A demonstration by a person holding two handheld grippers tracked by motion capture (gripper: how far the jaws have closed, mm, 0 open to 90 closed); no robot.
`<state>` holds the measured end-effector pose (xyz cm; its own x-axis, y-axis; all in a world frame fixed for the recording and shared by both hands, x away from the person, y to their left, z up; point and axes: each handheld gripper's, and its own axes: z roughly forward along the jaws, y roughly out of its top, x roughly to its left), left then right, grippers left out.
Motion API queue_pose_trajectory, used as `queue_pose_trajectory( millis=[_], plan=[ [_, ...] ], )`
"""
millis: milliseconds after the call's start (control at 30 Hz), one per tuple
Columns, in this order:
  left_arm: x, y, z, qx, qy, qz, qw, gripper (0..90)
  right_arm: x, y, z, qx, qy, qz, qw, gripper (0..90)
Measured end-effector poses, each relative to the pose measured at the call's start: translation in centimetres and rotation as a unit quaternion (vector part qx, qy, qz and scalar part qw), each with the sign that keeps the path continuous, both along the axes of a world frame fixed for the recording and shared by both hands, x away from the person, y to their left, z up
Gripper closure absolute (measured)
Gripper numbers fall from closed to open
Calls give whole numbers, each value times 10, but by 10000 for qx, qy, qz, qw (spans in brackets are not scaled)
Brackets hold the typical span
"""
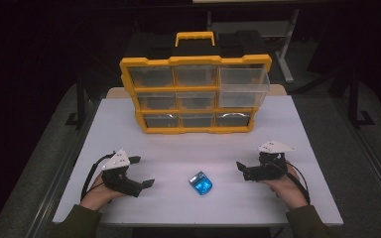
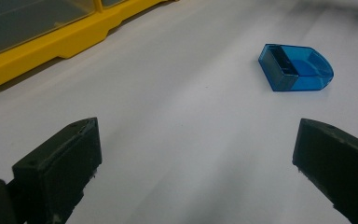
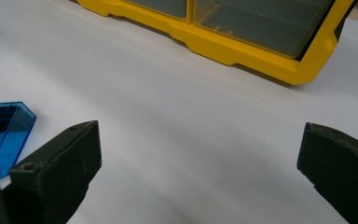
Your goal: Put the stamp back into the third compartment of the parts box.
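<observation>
A small see-through blue box (image 1: 201, 183) lies flat on the white table (image 1: 278, 129), near its front edge and between my two grippers. My left gripper (image 1: 142, 171) is to the box's left, open and holding nothing. In the left gripper view its jaws (image 2: 196, 140) stand wide apart, with the blue box (image 2: 296, 69) ahead to the right. My right gripper (image 1: 243, 171) sits to the right of the box, also open and holding nothing. The right gripper view has the gripper (image 3: 198, 135) spread wide, with the blue box (image 3: 0, 130) at the left edge.
A yellow organizer (image 1: 194, 94) with clear drawers stands upright at the table's back, also seen as the organizer (image 2: 51, 42) and the organizer (image 3: 242, 46). Its top right drawer (image 1: 243, 84) sticks out forward. Dark floor surrounds the table, with a desk frame (image 1: 283, 44) behind.
</observation>
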<state>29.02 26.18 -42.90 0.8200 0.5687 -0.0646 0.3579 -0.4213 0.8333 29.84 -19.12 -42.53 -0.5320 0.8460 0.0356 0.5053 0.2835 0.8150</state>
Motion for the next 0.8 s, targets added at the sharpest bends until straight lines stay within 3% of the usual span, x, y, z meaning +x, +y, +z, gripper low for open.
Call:
queue_pose_trajectory(
  millis=[167, 667, 800],
  plan=[
    [0, 0, 0, -24, 9, 0, 10000, 11, -6, -6, 2, 106, -50, 82, 9999, 0],
    [0, -1, 1, 13, 4, -40, 10000, 11, -32, -19, 0, 326, -133, 672, 9971, 0],
    [0, -2, 2, -14, 37, -40, 10000, 11, -37, -17, -3, 279, -84, 836, 9961, 0]
  ],
)
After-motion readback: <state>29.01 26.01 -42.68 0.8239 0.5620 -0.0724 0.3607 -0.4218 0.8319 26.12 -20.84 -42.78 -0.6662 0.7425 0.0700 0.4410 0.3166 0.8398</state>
